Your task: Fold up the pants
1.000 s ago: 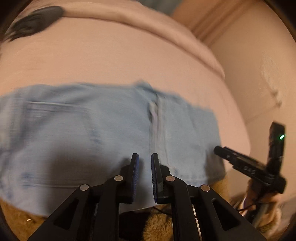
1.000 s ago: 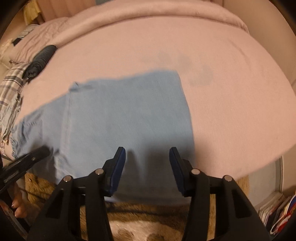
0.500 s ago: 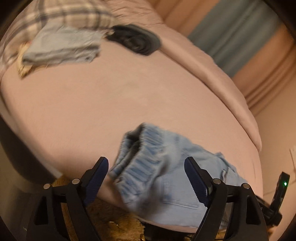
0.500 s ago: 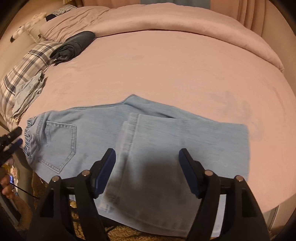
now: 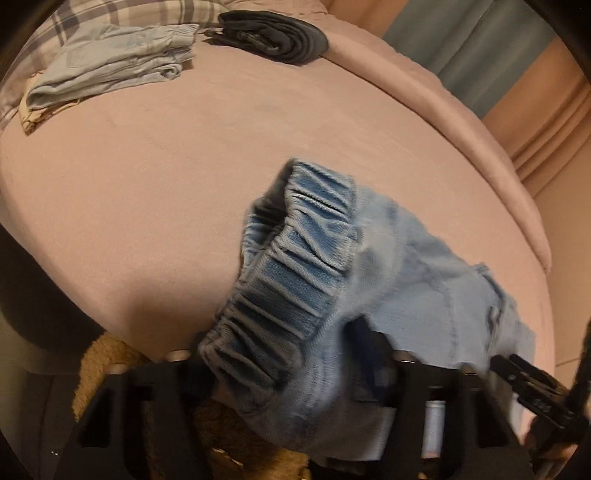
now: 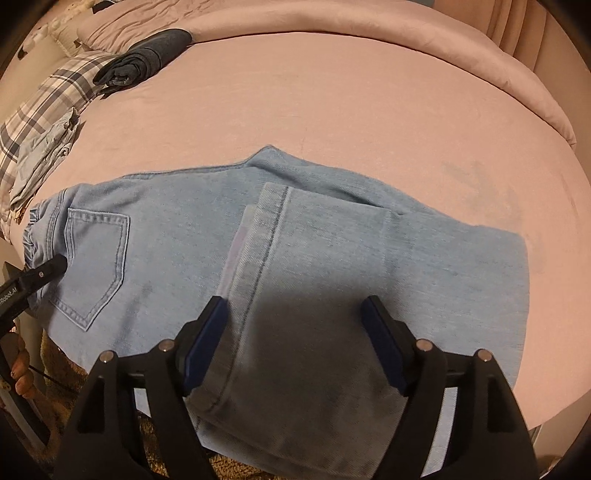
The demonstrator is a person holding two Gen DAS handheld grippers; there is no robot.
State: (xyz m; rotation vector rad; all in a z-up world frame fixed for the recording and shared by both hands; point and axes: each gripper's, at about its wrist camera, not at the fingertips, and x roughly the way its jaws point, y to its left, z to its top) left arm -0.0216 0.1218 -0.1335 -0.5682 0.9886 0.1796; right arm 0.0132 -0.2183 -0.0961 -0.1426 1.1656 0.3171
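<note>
Pants: light blue denim pants [image 6: 332, 258] lie flat on the pink bed [image 6: 332, 92], the legs folded back over the seat so the hem [image 6: 269, 221] sits on top near the middle; I see a back pocket [image 6: 96, 266] facing up.
Waistband: my left view shows the gathered elastic waistband [image 5: 288, 273] bunched and standing open, darker blue inside, at the bed's near edge.
Where: the pants are straight ahead of and under both tools, the waist end to the left of my right one.
Left gripper: my left gripper [image 5: 280, 365] has the waistband between its fingers, with cloth draped over them; the jaws have just been closing, but blur keeps me from saying whether the pads press the cloth. It points steeply down. In the right view its finger [image 6: 48, 269] rests at the waist end.
Right gripper: my right gripper [image 6: 295, 343] is spread wide, jaws just opening, above the folded leg, with the hem edge just beside its left pad [image 6: 203, 343], gripping nothing. It tilts steeply down.
Beyond: folded jeans [image 5: 110, 62] and a dark roll [image 5: 273, 33] lie well ahead, near a plaid pillow [image 6: 48, 103].
</note>
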